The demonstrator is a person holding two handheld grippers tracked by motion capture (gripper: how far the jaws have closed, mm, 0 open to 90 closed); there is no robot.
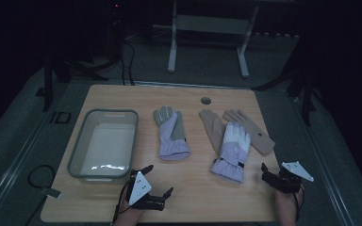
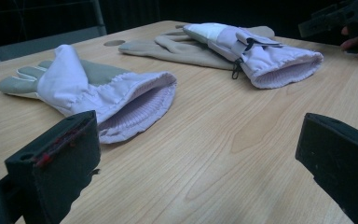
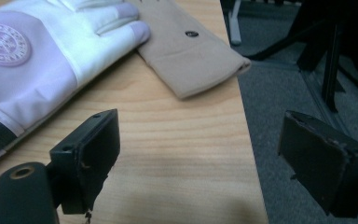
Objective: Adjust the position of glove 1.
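Soft lilac glove lay limp right of the tray; you held both grippers agape, its cuff likeliest to pinch.

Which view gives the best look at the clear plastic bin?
The high view: the clear plastic bin sits whole at the table's left side, its rim and bare inside visible. The left gripper view faces the gloves instead; the right gripper view faces the table's right edge.

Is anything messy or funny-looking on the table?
Yes. One lilac-and-white glove lies on top of a beige glove, while its partner lies alone by the clear bin. The other beige glove's cuff pokes over the table edge.
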